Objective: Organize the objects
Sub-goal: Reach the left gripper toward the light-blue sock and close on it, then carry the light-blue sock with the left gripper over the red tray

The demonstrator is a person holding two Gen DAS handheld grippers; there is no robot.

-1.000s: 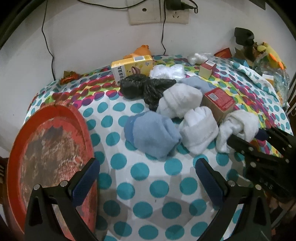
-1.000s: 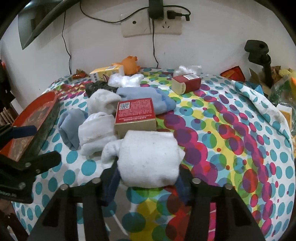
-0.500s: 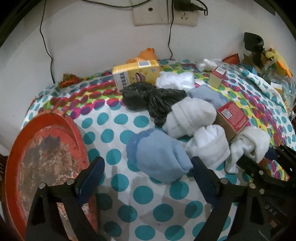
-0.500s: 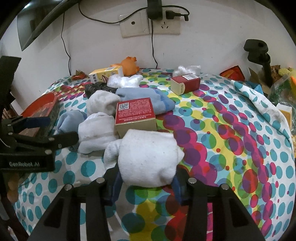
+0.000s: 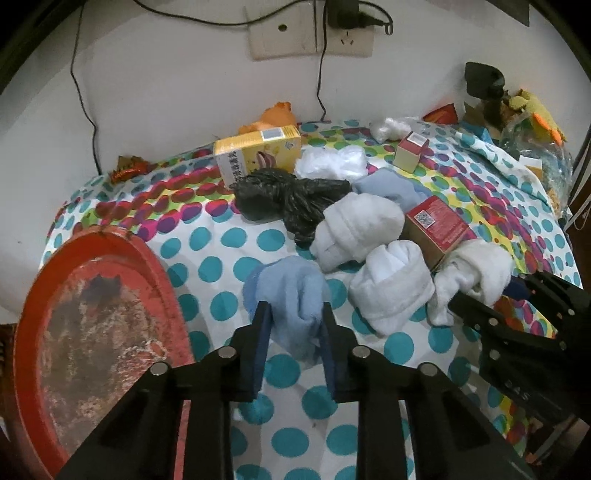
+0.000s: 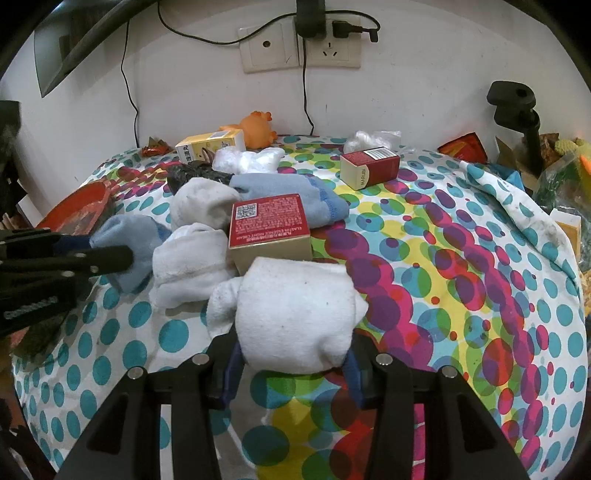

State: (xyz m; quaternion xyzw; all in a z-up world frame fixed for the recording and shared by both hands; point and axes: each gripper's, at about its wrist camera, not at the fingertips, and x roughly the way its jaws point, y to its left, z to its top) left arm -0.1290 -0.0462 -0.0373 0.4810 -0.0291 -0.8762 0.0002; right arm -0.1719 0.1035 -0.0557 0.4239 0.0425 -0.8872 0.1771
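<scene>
Left gripper just clamped my blue sock, lower centre | right gripper keeps hugging white sock | both ready to lift toward red tray.

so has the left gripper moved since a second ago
Yes. The left gripper went forward toward the wall socket and shut its jaws on the blue sock, which had lain well ahead of the open jaws.
</scene>
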